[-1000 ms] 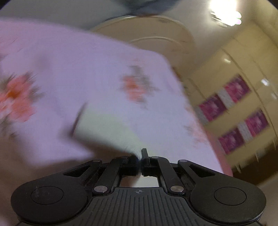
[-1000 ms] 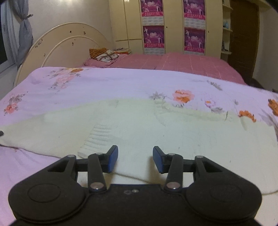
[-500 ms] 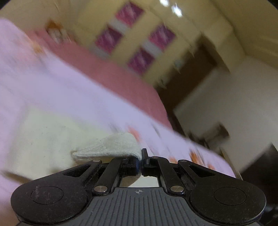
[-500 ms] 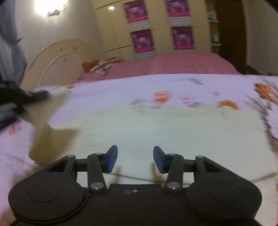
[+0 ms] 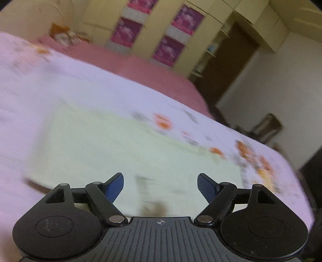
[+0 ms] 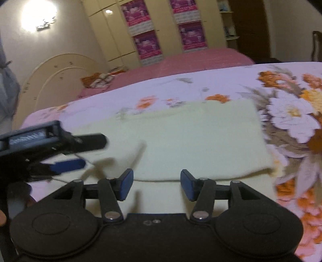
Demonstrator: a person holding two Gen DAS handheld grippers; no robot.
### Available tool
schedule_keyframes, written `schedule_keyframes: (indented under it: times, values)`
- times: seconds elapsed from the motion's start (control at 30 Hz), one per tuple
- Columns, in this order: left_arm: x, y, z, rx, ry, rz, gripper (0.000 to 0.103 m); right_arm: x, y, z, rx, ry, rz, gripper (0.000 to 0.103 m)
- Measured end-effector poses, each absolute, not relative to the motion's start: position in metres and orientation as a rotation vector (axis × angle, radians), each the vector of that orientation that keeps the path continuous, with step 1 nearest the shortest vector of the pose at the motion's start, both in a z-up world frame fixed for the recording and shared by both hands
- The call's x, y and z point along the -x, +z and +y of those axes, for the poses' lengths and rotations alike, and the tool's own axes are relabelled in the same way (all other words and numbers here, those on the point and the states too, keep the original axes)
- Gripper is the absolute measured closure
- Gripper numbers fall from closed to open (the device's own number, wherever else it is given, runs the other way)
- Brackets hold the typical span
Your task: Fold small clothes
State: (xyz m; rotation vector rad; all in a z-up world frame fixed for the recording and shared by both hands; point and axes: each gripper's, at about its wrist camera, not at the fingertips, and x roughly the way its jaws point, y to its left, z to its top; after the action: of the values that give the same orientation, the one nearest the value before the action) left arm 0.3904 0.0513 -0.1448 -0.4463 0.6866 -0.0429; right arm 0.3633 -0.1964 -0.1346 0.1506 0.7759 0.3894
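Jaws of left gripper (image 5: 160, 186) and right gripper (image 6: 156, 184) opening, empty, releasing folded cream knitted garment (image 6: 191, 139) flat on floral bedspread (image 6: 291, 112)

Garment (image 6: 187, 139) flat on bedspread (image 6: 231, 80); headboard (image 6: 60, 74) behind, wardrobe (image 6: 161, 26) beyond.

A bed is filling the room, a lilac flowered sheet (image 6: 201, 88) lying over a pink blanket (image 6: 181, 60). A cream arched headboard (image 6: 60, 74) is standing against the wall. Cream wardrobes (image 6: 161, 26) carrying magenta posters (image 6: 149, 46) are lining the far side beside a dark doorway (image 5: 227, 66), and a lamp (image 6: 38, 16) is glaring above.
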Motion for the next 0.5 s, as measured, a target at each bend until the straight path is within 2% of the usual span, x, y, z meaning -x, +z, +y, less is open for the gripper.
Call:
schedule_keyframes:
  times: [0.33,0.4,0.5]
  values:
    - [-0.337,-0.161,0.114,0.264,0.143,0.723,0.023,-0.336,-0.142,-0.114,0.282,0.495,0.670,0.050]
    - [-0.339,-0.167,0.105,0.220,0.141,0.733,0.023,-0.336,-0.150,-0.103,0.375,0.470,0.649,0.054]
    - [-0.338,-0.174,0.099,0.174,0.145,0.749,0.023,-0.344,-0.155,-0.094,0.426,0.445,0.623,0.069]
